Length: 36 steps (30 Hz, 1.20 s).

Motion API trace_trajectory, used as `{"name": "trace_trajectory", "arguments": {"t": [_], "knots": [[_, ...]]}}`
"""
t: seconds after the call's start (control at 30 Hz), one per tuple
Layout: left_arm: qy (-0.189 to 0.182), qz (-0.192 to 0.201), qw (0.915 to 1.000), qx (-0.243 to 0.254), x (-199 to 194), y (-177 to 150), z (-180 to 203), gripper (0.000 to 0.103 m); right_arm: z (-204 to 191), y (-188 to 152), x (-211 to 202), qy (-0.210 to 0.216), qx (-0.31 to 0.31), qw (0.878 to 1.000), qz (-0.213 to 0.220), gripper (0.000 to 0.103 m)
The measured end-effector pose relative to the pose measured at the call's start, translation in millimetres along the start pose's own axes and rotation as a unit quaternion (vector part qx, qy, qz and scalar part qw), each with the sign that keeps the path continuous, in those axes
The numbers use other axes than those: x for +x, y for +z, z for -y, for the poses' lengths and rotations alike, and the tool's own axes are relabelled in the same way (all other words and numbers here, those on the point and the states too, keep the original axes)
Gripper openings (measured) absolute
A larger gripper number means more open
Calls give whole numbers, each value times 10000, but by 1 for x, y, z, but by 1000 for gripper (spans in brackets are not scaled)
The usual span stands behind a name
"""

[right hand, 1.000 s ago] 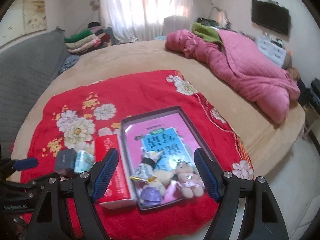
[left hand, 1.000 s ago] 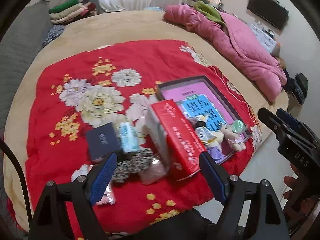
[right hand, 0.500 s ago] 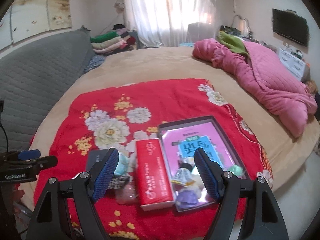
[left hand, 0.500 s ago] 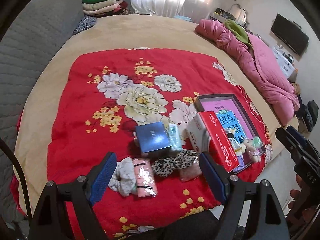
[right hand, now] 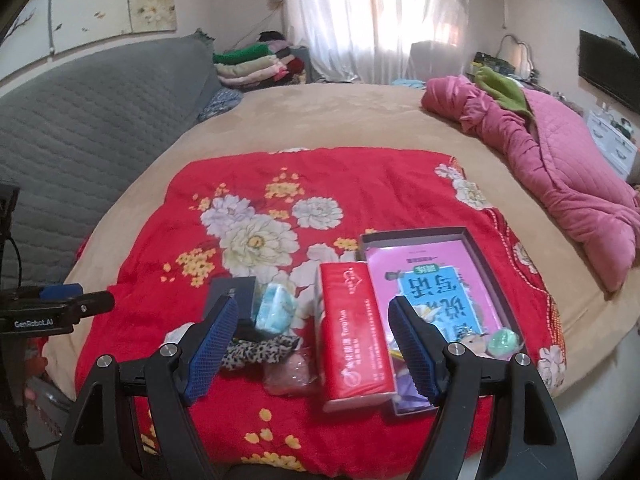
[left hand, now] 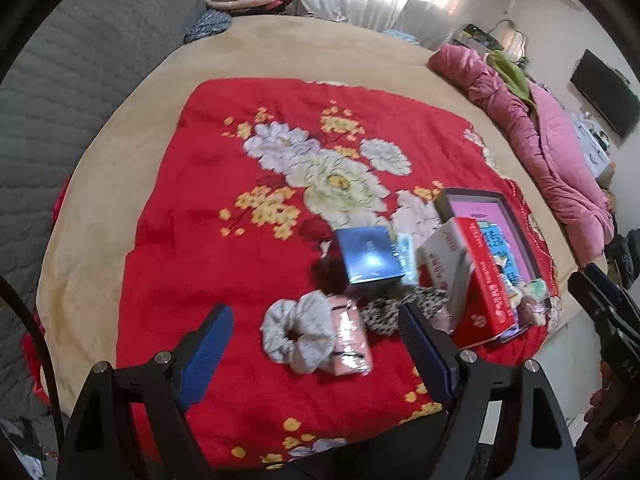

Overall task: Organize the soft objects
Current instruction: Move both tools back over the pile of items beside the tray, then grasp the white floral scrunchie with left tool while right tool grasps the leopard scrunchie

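Both the left gripper [left hand: 316, 350] and the right gripper [right hand: 314, 350] hang above the red floral blanket [left hand: 224, 276] with fingers spread wide and nothing between them. The soft items lie bunched near the blanket's front edge: a white scrunchie [left hand: 298, 336] touching a pink packet [left hand: 352, 340], with a leopard scrunchie [left hand: 400, 306] just beside the red tissue box [left hand: 476, 280]. Risk: with items this crowded, closing on the white scrunchie could also pinch the packet or drag the blanket.

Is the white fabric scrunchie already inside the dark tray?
No, the white fabric scrunchie lies on the red floral blanket, outside the dark tray.
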<state>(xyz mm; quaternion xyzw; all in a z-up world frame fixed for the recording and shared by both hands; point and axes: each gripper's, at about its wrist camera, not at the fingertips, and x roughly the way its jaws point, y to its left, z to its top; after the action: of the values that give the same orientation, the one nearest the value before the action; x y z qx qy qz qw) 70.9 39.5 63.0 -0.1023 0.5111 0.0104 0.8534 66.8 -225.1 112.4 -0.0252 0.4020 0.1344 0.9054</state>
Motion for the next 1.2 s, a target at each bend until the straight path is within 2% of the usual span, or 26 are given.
{"name": "trace_trajectory", "arguments": {"t": [0.23,0.53,0.77,1.07,1.2], "knots": [[42,-249,9996,-148,17,-15,-20,84,-16,-7,15,160,-186,9996,-160,79],[-24,-505,9987,-90,36,-28,-22,84,-31,-27,39,60,-664,9965,-511,79],[-87,-782,9967,-178,60,-41,-24,84,-53,-53,77,126,-1195,9881,-963,79],[-86,-1063,9941,-197,94,-48,-18,84,-75,-71,115,275,-1772,9754,-1283,79],[14,-1164,9930,-203,111,-47,-17,84,-82,-77,135,111,-2158,9665,-1389,79]]}}
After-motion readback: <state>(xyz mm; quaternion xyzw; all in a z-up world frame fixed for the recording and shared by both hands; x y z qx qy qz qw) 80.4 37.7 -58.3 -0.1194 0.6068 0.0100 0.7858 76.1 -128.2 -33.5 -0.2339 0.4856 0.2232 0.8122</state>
